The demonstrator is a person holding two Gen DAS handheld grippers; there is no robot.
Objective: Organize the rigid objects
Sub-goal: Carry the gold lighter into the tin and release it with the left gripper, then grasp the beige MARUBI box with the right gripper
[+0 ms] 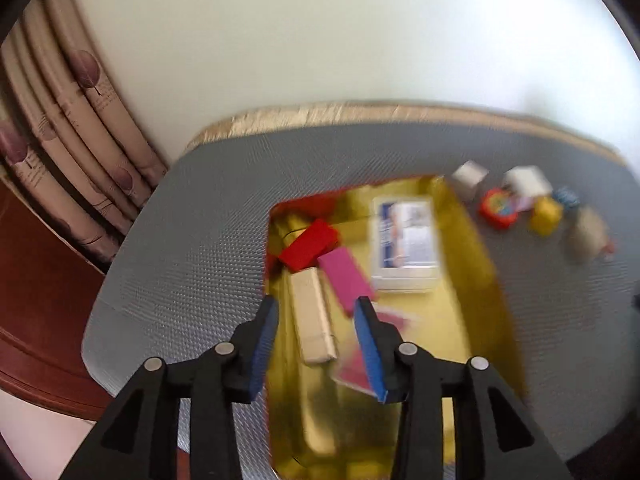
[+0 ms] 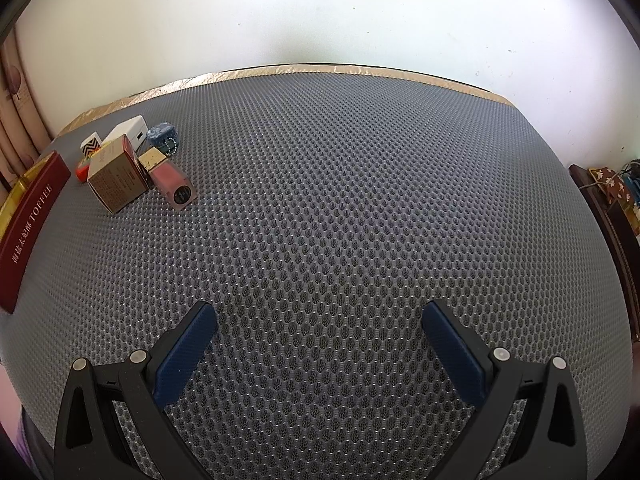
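Note:
A gold-lined box (image 1: 476, 240) lies open on the grey mat. In it are a red block (image 1: 310, 244), a pink block (image 1: 346, 280), a beige bar (image 1: 312, 320) and a clear plastic case (image 1: 406, 242). My left gripper (image 1: 316, 312) hovers open and empty above the beige bar. The view is blurred. Right of the box lies a cluster of small items (image 1: 528, 204). In the right wrist view the cluster is a brown carton (image 2: 116, 182), a pink case (image 2: 174, 184), a white box (image 2: 128, 130) and a blue disc (image 2: 162, 134). My right gripper (image 2: 318, 318) is open and empty over bare mat.
The box's dark red side, printed TOFFEE (image 2: 32, 232), shows at the left of the right wrist view. The grey mat (image 2: 340, 200) has a gold-trimmed far edge against a white wall. Curtains (image 1: 68, 128) hang at the left. Dark wood furniture (image 2: 608, 208) stands at the right.

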